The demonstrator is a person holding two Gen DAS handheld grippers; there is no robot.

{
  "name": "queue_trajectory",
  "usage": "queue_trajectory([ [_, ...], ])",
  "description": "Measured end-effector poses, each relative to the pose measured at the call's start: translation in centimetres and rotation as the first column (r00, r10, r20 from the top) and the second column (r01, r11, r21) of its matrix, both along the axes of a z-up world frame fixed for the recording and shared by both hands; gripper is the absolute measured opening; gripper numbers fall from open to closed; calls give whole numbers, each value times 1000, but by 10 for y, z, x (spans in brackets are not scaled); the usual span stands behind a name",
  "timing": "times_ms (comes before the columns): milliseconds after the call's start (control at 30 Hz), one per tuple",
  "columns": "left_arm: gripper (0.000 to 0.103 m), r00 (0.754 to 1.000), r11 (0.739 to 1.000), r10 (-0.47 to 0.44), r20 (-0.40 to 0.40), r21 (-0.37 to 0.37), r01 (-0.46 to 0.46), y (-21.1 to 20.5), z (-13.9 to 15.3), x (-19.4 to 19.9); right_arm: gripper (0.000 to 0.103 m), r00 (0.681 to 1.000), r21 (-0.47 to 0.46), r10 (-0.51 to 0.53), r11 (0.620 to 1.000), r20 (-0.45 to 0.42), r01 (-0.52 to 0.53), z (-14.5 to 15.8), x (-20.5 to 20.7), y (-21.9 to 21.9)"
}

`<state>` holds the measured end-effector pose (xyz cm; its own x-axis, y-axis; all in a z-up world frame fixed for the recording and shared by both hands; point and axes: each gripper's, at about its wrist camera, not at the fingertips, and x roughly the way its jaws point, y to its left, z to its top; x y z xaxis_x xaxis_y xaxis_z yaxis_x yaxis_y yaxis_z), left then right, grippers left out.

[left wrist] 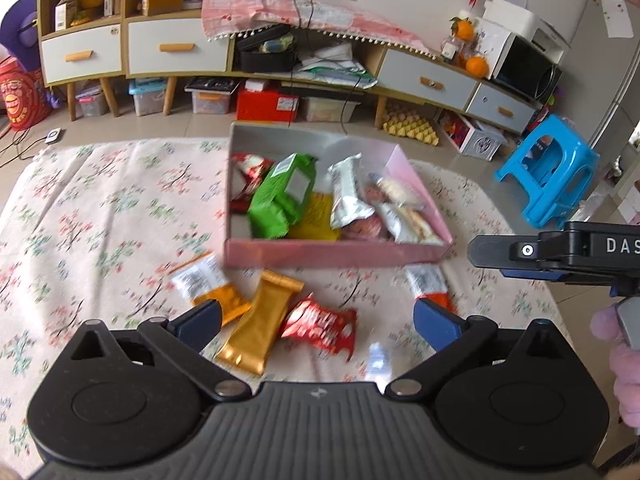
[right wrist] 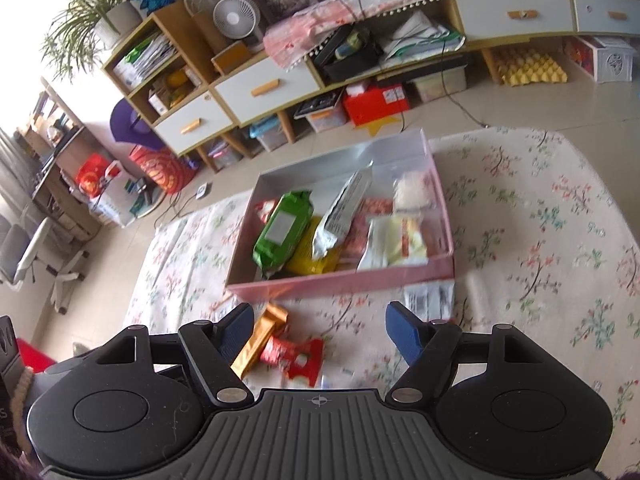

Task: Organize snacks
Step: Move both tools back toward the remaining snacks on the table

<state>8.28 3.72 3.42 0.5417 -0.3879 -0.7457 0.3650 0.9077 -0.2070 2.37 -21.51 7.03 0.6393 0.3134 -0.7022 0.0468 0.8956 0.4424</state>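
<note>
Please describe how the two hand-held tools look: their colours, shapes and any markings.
Each tool is black, with two round housings, a ribbed grey centre plate with a small crosshair mark, and blue pads on black fingers. The left tool and right tool match. Seen side-on, the right tool shows white letters "DAS". A pink sleeve is beside it.

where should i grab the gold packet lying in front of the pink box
Take the gold packet across its narrow middle, coming down from above with the open left gripper. It lies flat on the floral cloth, long and slim, so jaws spanning its width fit. Its left edge touches the orange and white packet, the red packet its right.
</note>
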Motion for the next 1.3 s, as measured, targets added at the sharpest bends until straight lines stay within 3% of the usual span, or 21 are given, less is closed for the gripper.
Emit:
queue_trajectory([
  [367, 103, 999, 998, 48, 2, 36, -48, 31, -34, -18, 79, 998, -52, 41, 998, -38, -43, -42, -13, 3],
  [633, 103, 997, 995, 77, 22, 56, -78, 50, -46, -23, 83, 997, -183, 62, 981, -36, -68, -62, -27, 9],
  [900, 103, 1000, 997, -7, 1, 72, 6, 34, -56, -37, 83, 993, -335, 101, 935, -55, -113, -80, -31, 17],
  [1300, 98, 974, 971, -226, 21, 81, 223, -32, -67, -67, 83, 990, -184, 78, 978, -119, -100, -92, -29, 10],
])
